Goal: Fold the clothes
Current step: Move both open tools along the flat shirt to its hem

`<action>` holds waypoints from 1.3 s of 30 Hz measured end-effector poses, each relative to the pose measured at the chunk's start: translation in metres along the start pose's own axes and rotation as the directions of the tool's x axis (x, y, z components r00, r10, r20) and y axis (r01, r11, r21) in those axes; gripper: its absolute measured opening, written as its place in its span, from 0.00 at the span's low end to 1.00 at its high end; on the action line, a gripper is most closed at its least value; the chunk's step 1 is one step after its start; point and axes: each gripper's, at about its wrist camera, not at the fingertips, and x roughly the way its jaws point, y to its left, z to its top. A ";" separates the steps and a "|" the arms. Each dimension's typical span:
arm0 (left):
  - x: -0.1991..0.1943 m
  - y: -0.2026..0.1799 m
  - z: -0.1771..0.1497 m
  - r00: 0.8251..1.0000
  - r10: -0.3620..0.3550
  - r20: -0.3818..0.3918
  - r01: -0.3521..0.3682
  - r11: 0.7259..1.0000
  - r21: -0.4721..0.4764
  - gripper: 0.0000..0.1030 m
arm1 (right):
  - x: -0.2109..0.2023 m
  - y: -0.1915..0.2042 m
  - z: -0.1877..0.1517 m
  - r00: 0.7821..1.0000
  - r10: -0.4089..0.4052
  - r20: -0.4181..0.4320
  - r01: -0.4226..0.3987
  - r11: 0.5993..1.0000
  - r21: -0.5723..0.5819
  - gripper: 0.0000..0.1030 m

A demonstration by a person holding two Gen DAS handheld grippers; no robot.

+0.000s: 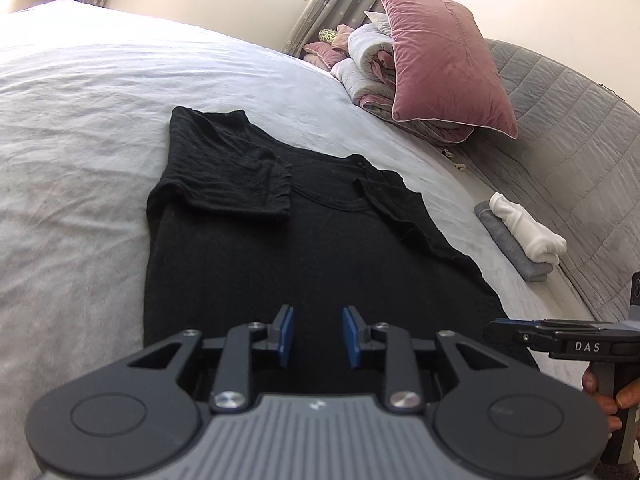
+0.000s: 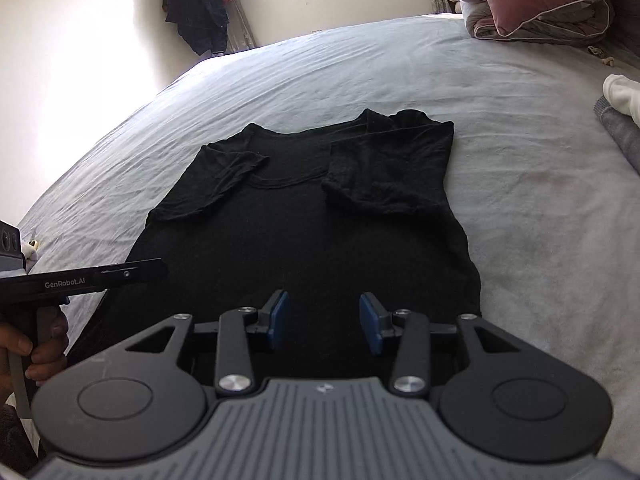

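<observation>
So I've got the black short-sleeved t-shirt [image 1: 304, 248] lying flat on the pale wrinkled bedsheet [image 1: 80, 152], both sleeves folded in over the chest, collar end pointing away from me. My left gripper [image 1: 318, 336] hangs over the hem end of the shirt, blue pads parted with nothing but black cloth showing below the gap. My right gripper [image 2: 324, 322] sits over the same hem end, spread a bit wider, also pinching nothing. Beyond the shirt's collar, a pink velvet pillow [image 1: 444, 64] leans on a rolled quilt [image 1: 372, 72]. Off to the shirt's right, near the bed edge, a folded white garment [image 1: 524, 228] rests on a folded grey one [image 1: 508, 240]. Dark clothes [image 2: 200, 4] hang in the far corner past the shirt.
</observation>
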 end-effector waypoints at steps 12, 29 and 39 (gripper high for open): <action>-0.069 -0.028 -0.069 0.994 0.108 0.023 -0.109 0.994 0.023 0.27 | -0.052 0.017 -0.075 0.995 -0.095 -0.016 0.095 0.995 -0.008 0.46; -0.139 -0.057 -0.125 0.968 0.245 -0.051 -0.245 0.969 0.000 0.31 | -0.135 0.020 -0.150 0.984 -0.178 -0.011 0.178 0.981 0.079 0.50; -0.158 -0.064 -0.142 0.949 0.291 -0.119 -0.289 0.957 0.036 0.38 | -0.173 0.013 -0.173 0.972 -0.234 0.010 0.229 0.958 0.175 0.51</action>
